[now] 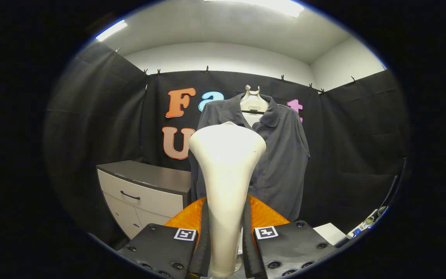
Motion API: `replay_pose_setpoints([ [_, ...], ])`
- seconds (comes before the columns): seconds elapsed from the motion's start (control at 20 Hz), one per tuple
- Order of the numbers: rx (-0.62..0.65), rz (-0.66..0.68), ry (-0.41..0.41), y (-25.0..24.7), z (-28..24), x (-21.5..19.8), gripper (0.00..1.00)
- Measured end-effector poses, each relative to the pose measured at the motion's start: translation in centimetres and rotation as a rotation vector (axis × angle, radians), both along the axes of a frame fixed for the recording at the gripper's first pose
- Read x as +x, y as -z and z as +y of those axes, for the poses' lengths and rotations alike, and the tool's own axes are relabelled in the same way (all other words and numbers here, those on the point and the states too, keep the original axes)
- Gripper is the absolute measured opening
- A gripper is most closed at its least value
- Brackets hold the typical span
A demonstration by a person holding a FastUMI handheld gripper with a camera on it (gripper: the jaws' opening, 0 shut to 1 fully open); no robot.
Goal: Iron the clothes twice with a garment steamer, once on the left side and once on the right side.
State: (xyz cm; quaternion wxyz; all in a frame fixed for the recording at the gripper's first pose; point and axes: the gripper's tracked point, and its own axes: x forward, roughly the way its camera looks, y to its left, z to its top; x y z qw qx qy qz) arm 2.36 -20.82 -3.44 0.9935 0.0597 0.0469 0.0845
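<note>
A cream-white garment steamer (226,174) stands upright between my two fingers, its slim handle pinched by both and its wide head rising in front of the shirt. My gripper (226,240) is shut on that handle. Beyond the steamer a dark grey collared shirt (281,155) hangs on a pale hanger (253,101) against the black cloth wall. The steamer head covers the shirt's left half and stands some way short of the fabric.
A low cabinet (145,192) with a grey top, a drawer and a dark handle stands left of the shirt. An orange object (263,215) lies just behind the fingers. A white sheet (329,232) rests to the lower right.
</note>
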Motion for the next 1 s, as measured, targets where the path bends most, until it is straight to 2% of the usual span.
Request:
replay_pose_setpoints([
  [1.0,0.004,0.008,-0.005,-0.06,0.06,-0.46,0.41],
])
